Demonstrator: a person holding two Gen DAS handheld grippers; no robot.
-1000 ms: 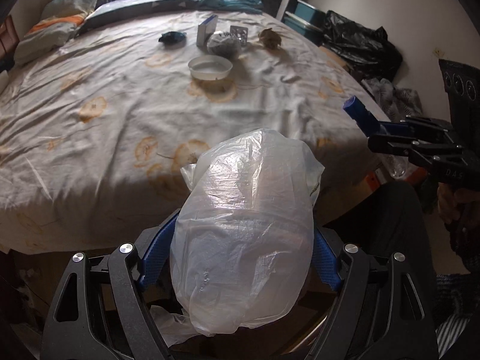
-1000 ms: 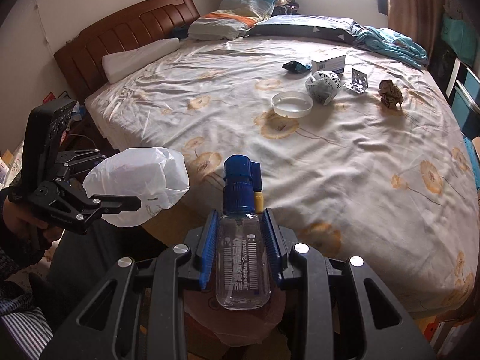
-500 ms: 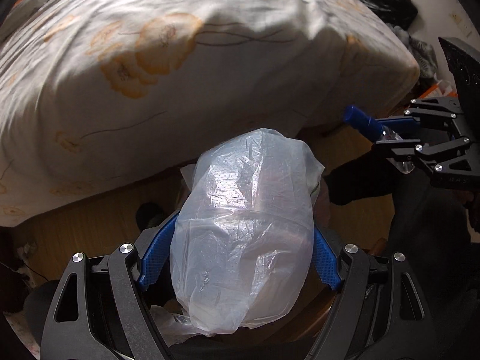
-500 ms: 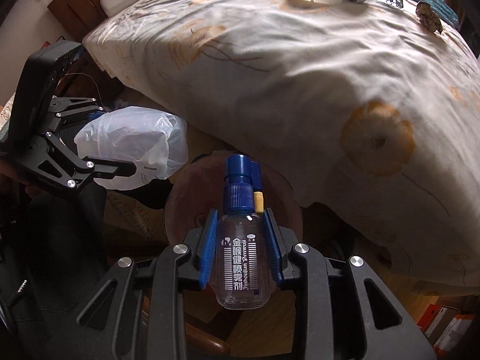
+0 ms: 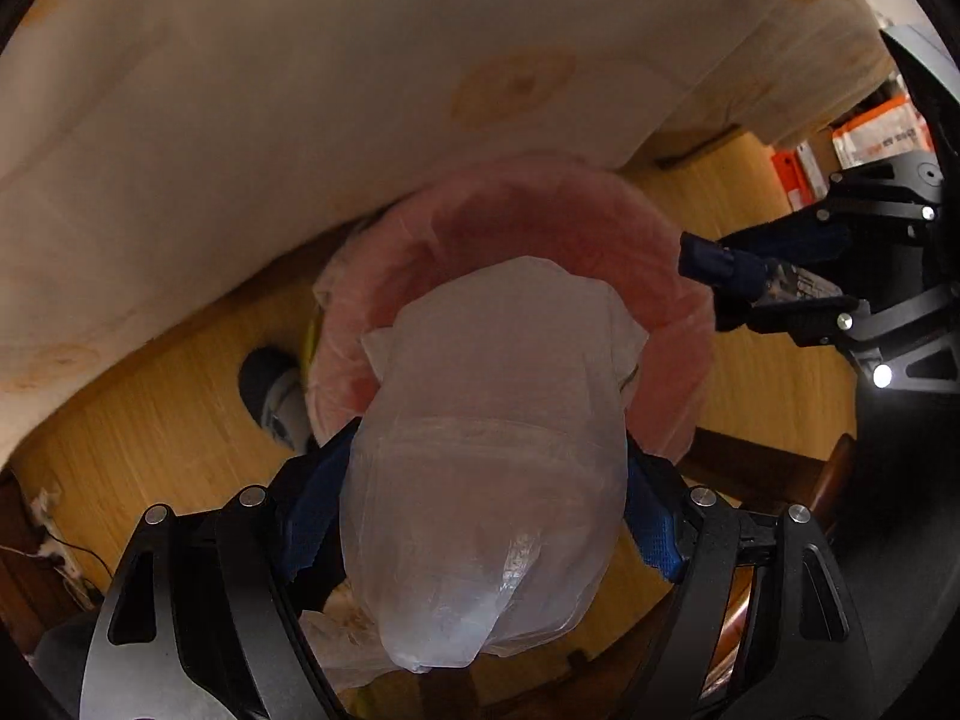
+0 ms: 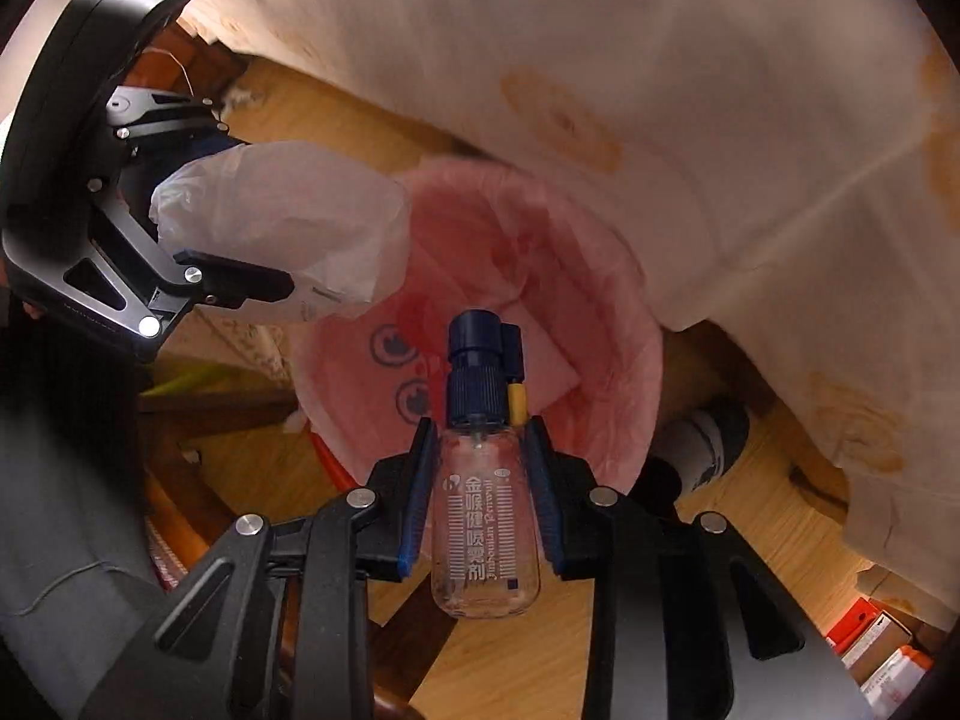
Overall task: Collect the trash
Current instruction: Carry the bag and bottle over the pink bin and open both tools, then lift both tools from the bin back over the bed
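Observation:
My left gripper [image 5: 480, 480] is shut on a crumpled clear plastic bag [image 5: 486, 450] and holds it over the rim of a bin lined with a pink bag [image 5: 600, 210]. In the right wrist view the left gripper [image 6: 198, 222] and its plastic bag [image 6: 282, 228] sit at the bin's left edge. My right gripper [image 6: 480, 462] is shut on a small clear spray bottle [image 6: 486, 510] with a dark blue cap, pointing down into the pink-lined bin [image 6: 570, 276]. The right gripper with the bottle also shows in the left wrist view [image 5: 774, 288], at the bin's right rim.
The bed's hanging flowered sheet [image 6: 660, 90] runs close behind the bin. The floor [image 5: 150, 438] is light wood. A socked foot [image 6: 708, 438] stands right of the bin. Orange-and-white boxes [image 5: 870, 138] lie under the bed. A dark wooden chair frame [image 6: 192, 516] is below left.
Both grippers have tilted down from the bed top to the floor. The pink-lined bin now lies right under the plastic bag and the spray bottle. Both grips are unchanged.

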